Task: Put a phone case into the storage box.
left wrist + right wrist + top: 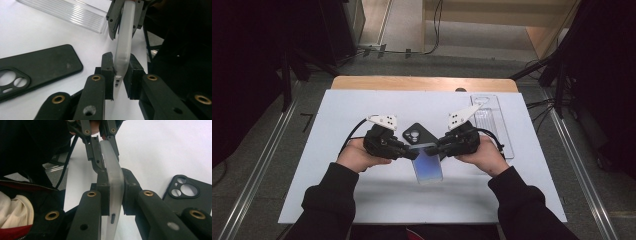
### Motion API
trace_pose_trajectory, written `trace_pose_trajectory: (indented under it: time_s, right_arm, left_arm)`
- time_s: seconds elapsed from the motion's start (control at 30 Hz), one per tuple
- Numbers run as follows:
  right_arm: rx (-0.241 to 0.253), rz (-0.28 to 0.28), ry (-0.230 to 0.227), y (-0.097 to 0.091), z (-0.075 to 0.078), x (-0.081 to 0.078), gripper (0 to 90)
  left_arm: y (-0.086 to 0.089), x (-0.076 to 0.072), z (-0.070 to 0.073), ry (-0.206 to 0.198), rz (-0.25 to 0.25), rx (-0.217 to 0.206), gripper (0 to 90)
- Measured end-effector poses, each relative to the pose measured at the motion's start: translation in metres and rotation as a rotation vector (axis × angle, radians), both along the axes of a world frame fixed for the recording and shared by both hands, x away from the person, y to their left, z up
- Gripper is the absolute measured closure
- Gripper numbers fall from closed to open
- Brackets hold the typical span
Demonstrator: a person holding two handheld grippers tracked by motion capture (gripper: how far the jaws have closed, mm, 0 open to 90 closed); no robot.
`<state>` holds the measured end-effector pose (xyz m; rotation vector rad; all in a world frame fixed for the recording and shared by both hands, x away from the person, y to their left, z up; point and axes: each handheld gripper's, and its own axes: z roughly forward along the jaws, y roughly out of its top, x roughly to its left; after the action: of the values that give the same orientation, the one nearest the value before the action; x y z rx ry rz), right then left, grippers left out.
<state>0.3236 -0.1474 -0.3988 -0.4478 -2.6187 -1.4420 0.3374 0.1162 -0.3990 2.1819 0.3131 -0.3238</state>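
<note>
Both tools — left, right — tight on frosted phone case.

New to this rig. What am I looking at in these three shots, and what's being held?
No robot arm here: a person holds a hand-operated claw in each hand. The high view looks down on the white table; the other two come from cameras riding on each claw, looking along its black jaws. The left claw and right claw both pinch a frosted phone case by its edge from opposite sides, above the table. A black phone case lies flat behind it, and a clear plastic tray lies at the right.
</note>
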Motion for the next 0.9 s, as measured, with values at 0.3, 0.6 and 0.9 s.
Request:
trace_pose_trajectory:
  time_s: [0.3, 0.6, 0.9]
  right_arm:
    - [-0.002, -0.033, 0.035, 0.0, -0.003, 0.002, 68.3]
    - [0.066, -0.25, 0.014, -0.01, 0.001, 0.005, 26.1]
    - [0.124, -0.382, 0.024, -0.005, -0.005, 0.001, 0.0]
  left_arm:
    - [0.001, 0.002, 0.003, 0.007, 0.054, 0.039, 80.4]
    - [0.007, 0.005, 0.014, 0.039, 0.156, 0.05, 80.2]
    - [0.016, 0.01, 0.022, 0.08, 0.321, 0.067, 80.1]
